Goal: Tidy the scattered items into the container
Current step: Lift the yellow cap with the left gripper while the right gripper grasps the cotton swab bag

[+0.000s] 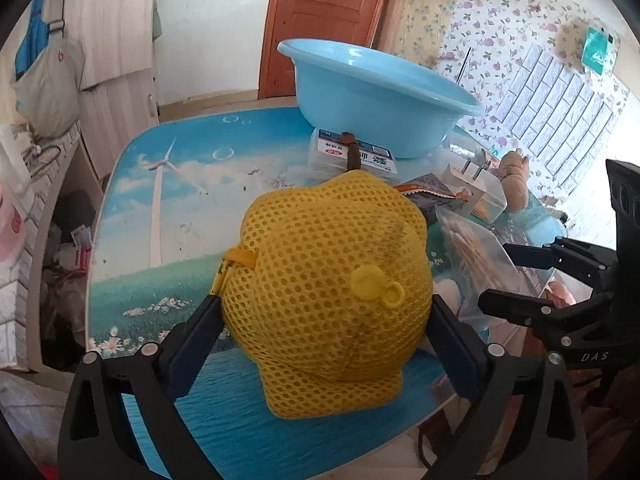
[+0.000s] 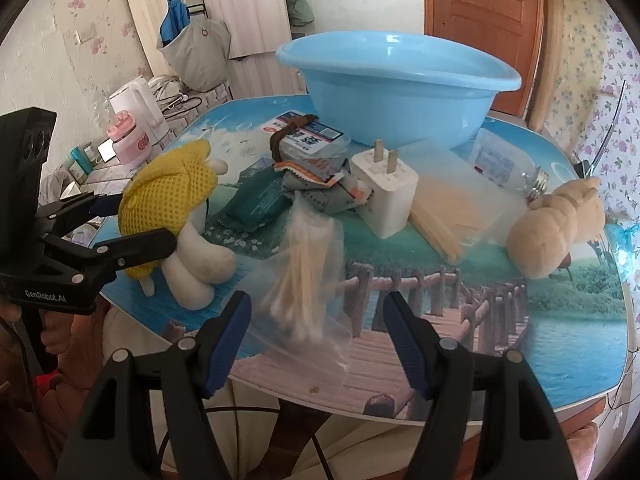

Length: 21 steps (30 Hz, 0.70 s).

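Your blue basin at the far edge holds nothing visible, all items remain scattered: left gripper brackets the yellow-capped plush toy unclenched, right gripper open around the cotton-swab bag.

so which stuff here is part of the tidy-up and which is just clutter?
Job: blue basin; yellow mesh toy between the left hand-held gripper fingers; cotton swab bag before the right hand-held gripper; white charger; beige plush; green packet.

Lying about: kettle; pink jar; door.
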Motion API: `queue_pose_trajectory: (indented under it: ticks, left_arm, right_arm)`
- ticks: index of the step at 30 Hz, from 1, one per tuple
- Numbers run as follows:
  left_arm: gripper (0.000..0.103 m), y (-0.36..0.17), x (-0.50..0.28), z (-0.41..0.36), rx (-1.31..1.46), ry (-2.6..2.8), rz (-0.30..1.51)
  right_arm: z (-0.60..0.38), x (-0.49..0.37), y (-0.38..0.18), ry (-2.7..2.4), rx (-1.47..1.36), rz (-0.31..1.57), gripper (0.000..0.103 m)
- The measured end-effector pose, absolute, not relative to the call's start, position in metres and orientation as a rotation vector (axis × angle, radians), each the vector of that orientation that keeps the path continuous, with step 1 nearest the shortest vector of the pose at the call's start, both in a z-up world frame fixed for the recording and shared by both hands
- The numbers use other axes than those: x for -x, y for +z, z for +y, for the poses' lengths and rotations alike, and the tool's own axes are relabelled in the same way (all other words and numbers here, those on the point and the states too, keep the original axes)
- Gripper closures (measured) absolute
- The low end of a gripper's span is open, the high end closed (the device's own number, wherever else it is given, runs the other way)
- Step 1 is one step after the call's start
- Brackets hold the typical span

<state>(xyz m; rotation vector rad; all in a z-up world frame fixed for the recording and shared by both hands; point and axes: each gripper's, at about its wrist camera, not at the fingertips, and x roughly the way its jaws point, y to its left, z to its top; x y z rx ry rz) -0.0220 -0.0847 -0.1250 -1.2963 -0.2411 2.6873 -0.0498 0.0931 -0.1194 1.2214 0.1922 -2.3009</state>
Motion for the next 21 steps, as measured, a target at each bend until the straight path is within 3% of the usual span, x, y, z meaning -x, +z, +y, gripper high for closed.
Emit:
queue_pose_trajectory:
  ticks: [10, 11, 12, 18, 21]
  left_arm:
    - [0.002, -0.132, 0.028, -0.084, 1.27, 2.66, -0.257]
    - [0.01, -0.131, 0.027, -0.083, 1.256, 2.637, -0.259]
    - [0.017, -0.13, 0.026, -0.083, 1.252, 2.619, -0.265]
    - [0.023, -0.125, 0.024, -0.081, 1.239, 2.605, -0.268]
    - [0.023, -0.118, 0.021, -0.079, 1.214, 2.617, -0.26]
  right_arm:
    - [0.086, 0.053, -0.123, -2.283, -1.227, 0.19, 0.036]
    - [0.086, 0.053, -0.123, -2.275, -1.226, 0.187, 0.039]
    - [0.084, 0.053, -0.123, -2.268, -1.223, 0.184, 0.048]
    - [0.088, 0.054, -0.121, -2.246, -1.203, 0.128, 0.07]
    - [0.089, 0.052, -0.118, -2.232, -1.178, 0.121, 0.073]
